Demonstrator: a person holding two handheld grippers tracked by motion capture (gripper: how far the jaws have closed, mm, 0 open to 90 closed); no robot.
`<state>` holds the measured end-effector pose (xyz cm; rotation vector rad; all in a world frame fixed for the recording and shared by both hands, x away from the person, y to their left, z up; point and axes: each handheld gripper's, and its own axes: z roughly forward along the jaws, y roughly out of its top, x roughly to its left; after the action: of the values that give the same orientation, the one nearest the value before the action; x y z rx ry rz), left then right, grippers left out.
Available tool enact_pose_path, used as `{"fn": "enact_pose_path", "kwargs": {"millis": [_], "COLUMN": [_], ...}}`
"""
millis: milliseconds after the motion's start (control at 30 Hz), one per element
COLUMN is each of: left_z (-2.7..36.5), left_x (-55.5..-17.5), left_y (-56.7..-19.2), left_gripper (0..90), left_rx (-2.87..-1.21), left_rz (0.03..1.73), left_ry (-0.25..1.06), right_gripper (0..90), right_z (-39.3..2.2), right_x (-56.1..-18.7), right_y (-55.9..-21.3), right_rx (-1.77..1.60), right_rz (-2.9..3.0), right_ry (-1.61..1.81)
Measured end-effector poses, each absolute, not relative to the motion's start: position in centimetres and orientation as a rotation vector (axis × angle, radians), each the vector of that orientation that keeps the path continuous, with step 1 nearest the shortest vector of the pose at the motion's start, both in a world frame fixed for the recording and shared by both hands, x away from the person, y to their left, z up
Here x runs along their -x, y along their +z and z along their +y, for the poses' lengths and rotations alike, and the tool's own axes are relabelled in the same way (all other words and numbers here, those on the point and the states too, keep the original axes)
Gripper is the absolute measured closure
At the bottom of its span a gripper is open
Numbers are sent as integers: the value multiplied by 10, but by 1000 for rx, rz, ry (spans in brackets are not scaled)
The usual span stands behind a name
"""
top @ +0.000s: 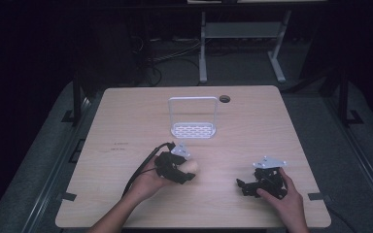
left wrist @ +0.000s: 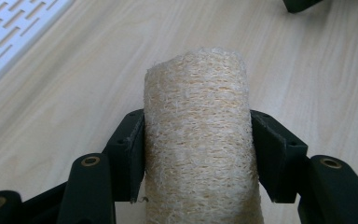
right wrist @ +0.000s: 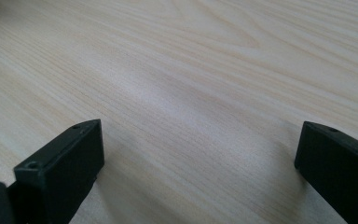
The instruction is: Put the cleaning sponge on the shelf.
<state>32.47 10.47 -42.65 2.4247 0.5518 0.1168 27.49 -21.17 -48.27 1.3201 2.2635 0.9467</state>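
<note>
Right gripper (right wrist: 200,163) jaws spread wide, low over pale wood-grain table (right wrist: 191,70), nothing between them

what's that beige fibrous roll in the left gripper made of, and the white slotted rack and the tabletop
Beige fibrous roll: looks like loofah, with coarse, matted, netted fibres, matte.
White slotted rack: likely painted metal or plastic; smooth with even punched slots.
Tabletop: pale wood or wood-look laminate, with straight grain lines and a slight sheen.

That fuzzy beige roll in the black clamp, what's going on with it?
A person at a wooden table holds a hand gripper in each hand. The left gripper has its fingers closed on both sides of a loofah sponge, low over the table. The right gripper is open with nothing between its fingers, just above bare wood. A white slotted rack stands farther back.
</note>
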Motion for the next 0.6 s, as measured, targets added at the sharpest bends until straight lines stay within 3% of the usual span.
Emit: {"fn": "enact_pose_path", "kwargs": {"millis": [600], "left_z": [98], "left_x": [-353], "left_y": [-420], "left_gripper": [412], "left_rx": [-2440], "left_rz": [559], "left_ry": [146], "right_gripper": [9], "right_z": [-212], "right_x": [-275], "right_y": [-483], "right_rx": [-1319], "right_rz": [2264], "right_ry": [946]}}
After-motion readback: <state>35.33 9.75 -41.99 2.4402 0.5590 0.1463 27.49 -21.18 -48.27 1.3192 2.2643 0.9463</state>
